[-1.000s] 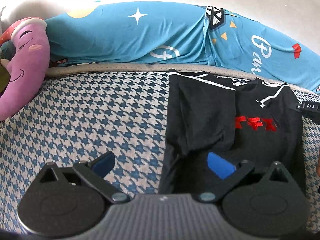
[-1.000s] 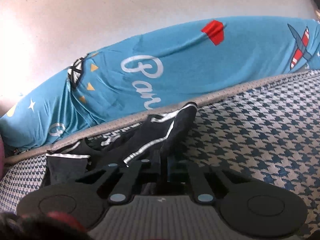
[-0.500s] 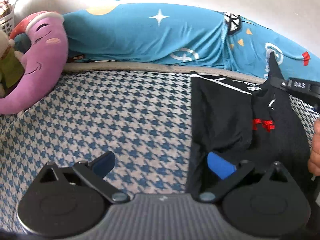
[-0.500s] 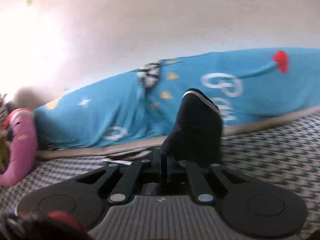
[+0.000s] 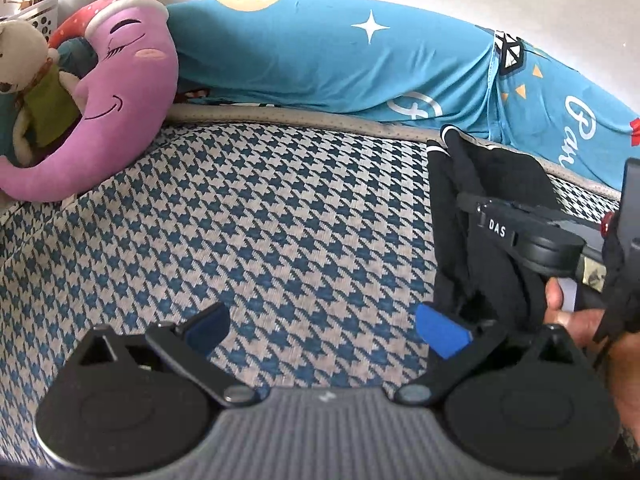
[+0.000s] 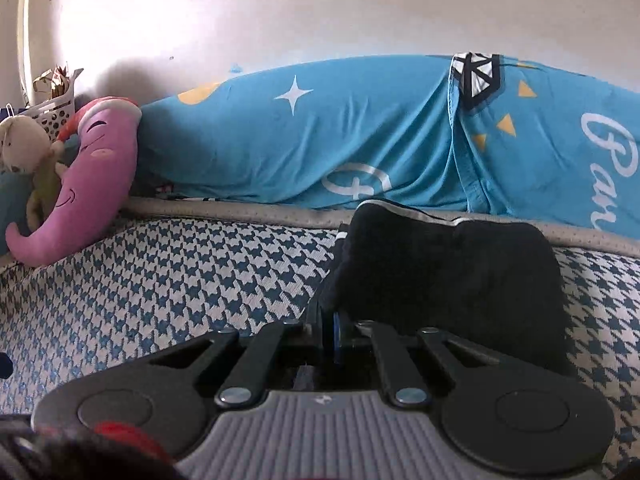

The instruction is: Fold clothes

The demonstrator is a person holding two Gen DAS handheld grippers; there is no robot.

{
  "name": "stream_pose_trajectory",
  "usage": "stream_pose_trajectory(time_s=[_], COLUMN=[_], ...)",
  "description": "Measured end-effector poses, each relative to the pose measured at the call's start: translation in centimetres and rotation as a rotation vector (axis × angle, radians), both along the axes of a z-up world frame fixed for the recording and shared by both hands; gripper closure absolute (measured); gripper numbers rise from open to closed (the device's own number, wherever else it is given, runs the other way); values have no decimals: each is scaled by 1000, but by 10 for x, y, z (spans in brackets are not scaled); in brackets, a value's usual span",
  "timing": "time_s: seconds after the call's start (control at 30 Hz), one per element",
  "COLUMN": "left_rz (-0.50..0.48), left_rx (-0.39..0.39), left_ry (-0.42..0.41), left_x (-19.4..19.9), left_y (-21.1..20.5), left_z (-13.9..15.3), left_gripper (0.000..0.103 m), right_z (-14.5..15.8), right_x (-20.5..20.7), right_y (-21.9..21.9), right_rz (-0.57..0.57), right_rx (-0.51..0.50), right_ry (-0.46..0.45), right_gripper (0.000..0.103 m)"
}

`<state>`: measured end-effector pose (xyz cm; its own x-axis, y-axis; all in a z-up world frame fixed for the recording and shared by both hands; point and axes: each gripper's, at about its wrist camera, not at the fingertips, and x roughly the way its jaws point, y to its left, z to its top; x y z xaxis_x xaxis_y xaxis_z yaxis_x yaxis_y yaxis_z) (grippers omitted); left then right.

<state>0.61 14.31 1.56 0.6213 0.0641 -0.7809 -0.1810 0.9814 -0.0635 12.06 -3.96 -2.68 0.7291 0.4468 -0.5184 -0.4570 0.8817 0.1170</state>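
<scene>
A black T-shirt (image 5: 492,208) with white trim lies folded in on itself at the right of the houndstooth bed cover (image 5: 260,220). My left gripper (image 5: 320,324) is open low over the cover, its right blue pad (image 5: 440,336) beside the shirt's left edge, nothing between the fingers. My right gripper (image 6: 330,332) is shut on the black T-shirt (image 6: 440,268), pinching a fold of cloth carried over the garment. In the left wrist view that right gripper (image 5: 472,204) reaches in from the right, held by a hand (image 5: 568,312).
A long blue patterned pillow (image 5: 340,52) runs along the wall at the back. A purple plush moon (image 5: 116,92) and a small plush bear (image 5: 24,64) sit at the back left, with a white basket (image 5: 36,12) behind them.
The right gripper has swung the pinched side of the shirt leftward over the garment, hiding the red print. The left gripper has shifted left, off the shirt.
</scene>
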Motion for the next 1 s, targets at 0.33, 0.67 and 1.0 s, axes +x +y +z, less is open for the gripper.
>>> stream_pose_trajectory(time_s=[0.33, 0.67, 1.0], left_rz=[-1, -3, -85], left_rx=[-4, -8, 30], left_ry=[3, -4, 19], left_x=[3, 2, -2], left_y=[-3, -2, -22], left_z=[0, 1, -10], left_gripper=[0, 0, 0], right_z=[-8, 28, 56], right_x=[-3, -8, -40], right_y=[9, -37, -81], right_rz=[31, 14, -21], right_rx=[-31, 153, 156], right_ry=[31, 93, 118], right_gripper=[88, 71, 71])
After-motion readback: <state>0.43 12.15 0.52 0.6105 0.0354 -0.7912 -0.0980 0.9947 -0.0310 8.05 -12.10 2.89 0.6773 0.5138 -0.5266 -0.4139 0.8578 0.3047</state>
